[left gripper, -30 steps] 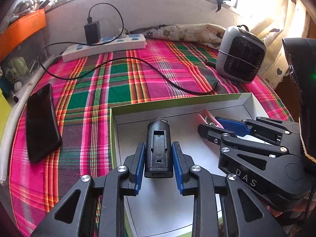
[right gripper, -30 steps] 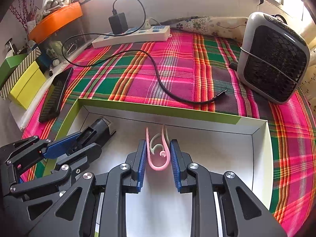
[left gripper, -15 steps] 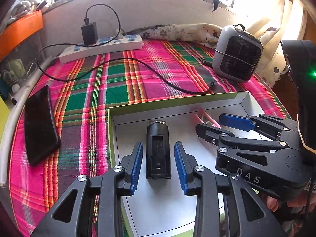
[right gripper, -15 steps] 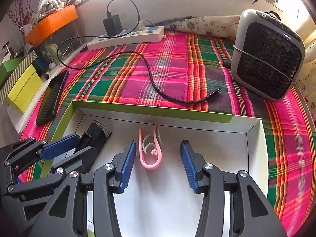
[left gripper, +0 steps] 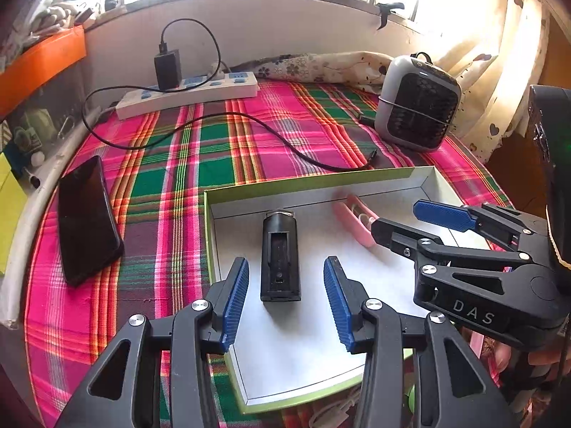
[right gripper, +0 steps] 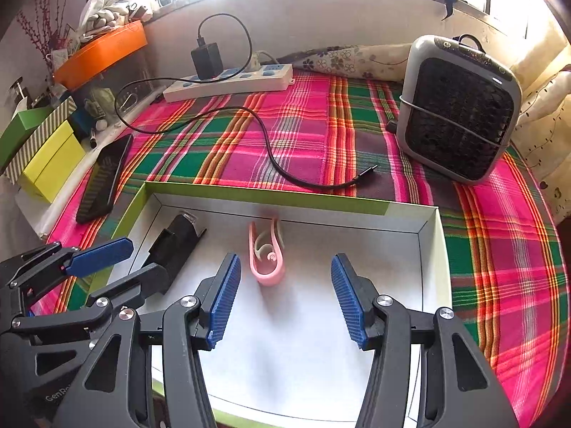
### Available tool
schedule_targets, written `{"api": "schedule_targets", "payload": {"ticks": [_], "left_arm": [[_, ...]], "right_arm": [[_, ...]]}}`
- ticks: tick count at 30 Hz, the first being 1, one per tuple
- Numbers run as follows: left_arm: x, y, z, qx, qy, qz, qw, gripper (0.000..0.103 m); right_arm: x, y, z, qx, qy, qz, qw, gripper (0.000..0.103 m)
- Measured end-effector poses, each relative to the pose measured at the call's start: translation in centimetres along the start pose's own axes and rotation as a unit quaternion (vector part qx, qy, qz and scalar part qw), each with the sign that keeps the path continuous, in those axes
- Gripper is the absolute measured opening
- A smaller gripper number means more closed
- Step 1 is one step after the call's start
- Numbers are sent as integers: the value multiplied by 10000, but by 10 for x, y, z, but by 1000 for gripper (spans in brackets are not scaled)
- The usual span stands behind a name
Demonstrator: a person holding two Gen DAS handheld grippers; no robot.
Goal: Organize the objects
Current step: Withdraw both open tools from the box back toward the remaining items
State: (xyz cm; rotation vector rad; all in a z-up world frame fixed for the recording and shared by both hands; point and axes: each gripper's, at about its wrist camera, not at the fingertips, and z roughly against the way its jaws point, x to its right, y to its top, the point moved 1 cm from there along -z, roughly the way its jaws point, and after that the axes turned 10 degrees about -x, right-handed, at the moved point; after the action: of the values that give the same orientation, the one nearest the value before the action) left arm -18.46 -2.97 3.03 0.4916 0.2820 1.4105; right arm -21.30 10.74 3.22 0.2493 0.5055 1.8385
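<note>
Left gripper (left gripper: 285, 297) now spread wide, released black device (left gripper: 280, 255) lying flat in green-rimmed box (left gripper: 314, 180), right gripper (right gripper: 285, 294) likewise widened, pink clip (right gripper: 267, 253) freed on box floor, plaid cloth (right gripper: 314, 135), fan heater (right gripper: 458, 108), sunlit window behind.

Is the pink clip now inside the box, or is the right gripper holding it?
Inside the box. The pink clip lies on the white floor of the box, and the right gripper is open, its blue pads clear of the clip.
</note>
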Motion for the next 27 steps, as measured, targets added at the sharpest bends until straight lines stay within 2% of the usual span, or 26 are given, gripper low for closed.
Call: {"api": "schedule_targets", "payload": {"ticks": [10,15,23,27], "left_arm": [[0,-34,39,271,-132,-194,9994,42],[-3,-54,55,386,-193,-216,9988,42],[-1,-81,61,390,-263,-255,9986,42],[0,-91,58,335,-410,-186,9984,42]], "right_arm": [[10,-34,44,355,58,36,9993,54],[16,-56,61,503,-44,46,9987,54],[34,-93,80,643,-171,-156,9977,54],[43,-112,83,605,-275,-223,9975,54]]}}
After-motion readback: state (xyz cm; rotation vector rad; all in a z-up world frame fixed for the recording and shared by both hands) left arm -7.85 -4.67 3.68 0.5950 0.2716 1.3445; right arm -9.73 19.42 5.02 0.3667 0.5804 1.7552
